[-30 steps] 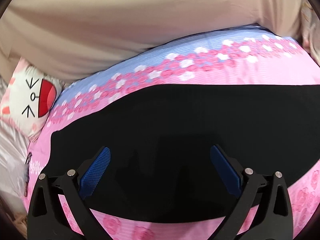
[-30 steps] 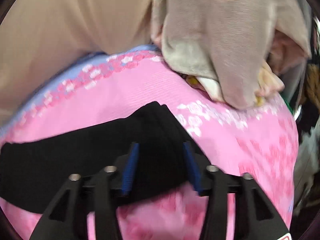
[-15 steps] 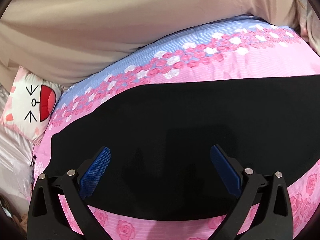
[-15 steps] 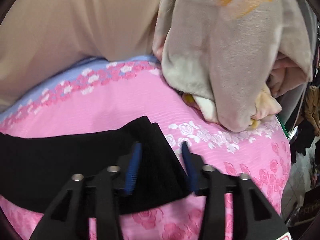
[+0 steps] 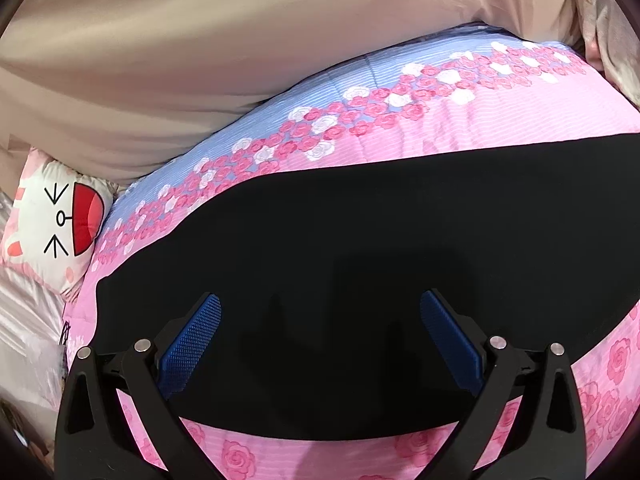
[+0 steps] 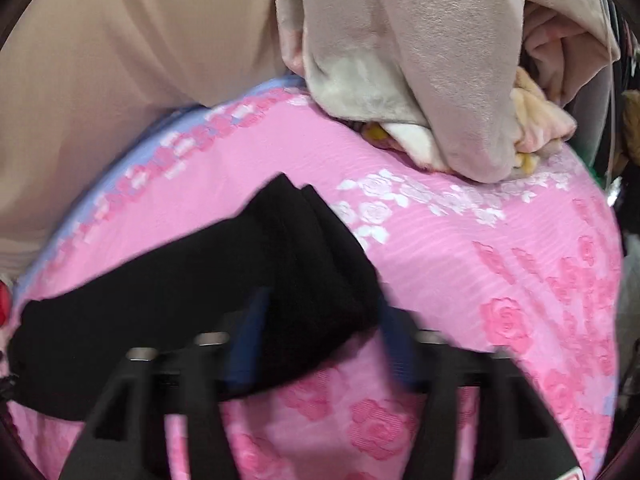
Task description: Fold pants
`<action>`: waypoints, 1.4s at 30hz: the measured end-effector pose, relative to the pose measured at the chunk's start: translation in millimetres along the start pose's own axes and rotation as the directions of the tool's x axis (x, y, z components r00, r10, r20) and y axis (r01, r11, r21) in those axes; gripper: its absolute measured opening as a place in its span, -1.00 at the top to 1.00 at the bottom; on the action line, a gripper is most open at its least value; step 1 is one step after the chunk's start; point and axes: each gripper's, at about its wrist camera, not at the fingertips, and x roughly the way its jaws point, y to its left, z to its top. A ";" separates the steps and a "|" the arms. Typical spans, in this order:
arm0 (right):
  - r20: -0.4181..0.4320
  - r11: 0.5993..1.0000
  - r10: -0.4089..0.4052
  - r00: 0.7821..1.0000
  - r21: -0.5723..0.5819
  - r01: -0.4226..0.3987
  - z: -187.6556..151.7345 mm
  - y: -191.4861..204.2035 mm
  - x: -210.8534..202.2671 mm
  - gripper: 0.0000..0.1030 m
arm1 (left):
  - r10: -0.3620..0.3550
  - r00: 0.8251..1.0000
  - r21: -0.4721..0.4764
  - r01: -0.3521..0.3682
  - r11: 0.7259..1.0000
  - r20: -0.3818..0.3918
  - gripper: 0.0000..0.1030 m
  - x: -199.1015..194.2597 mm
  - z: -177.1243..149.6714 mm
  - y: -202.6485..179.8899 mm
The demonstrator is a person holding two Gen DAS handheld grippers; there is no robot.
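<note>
Black fabric pants (image 5: 360, 264) lie flat on the pink rose-print quilt (image 5: 460, 128); left tongs (image 5: 320, 340) gape empty above them, while right tongs (image 6: 320, 344), just closing, straddle their blurred end.

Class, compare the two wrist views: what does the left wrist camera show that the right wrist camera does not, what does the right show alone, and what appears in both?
Left wrist only: a white cartoon-face pillow at the bed's left edge, and the left tool open wide over the flat middle of the black fabric pants.

Right wrist only: a heap of beige plush blankets, and the right tool, blurred, its jaws just closing around the bunched pants end; whether the pads press yet is unclear.

Both: the pants, the pink rose-print bedspread and the tan cloth backdrop.
</note>
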 end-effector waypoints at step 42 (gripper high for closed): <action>-0.437 0.625 0.358 0.825 -0.544 -0.560 -158.9 477.8 54.7 -0.10 | -0.045 0.995 -0.455 0.002 0.890 -0.084 -0.90 60.3 -101.9 247.8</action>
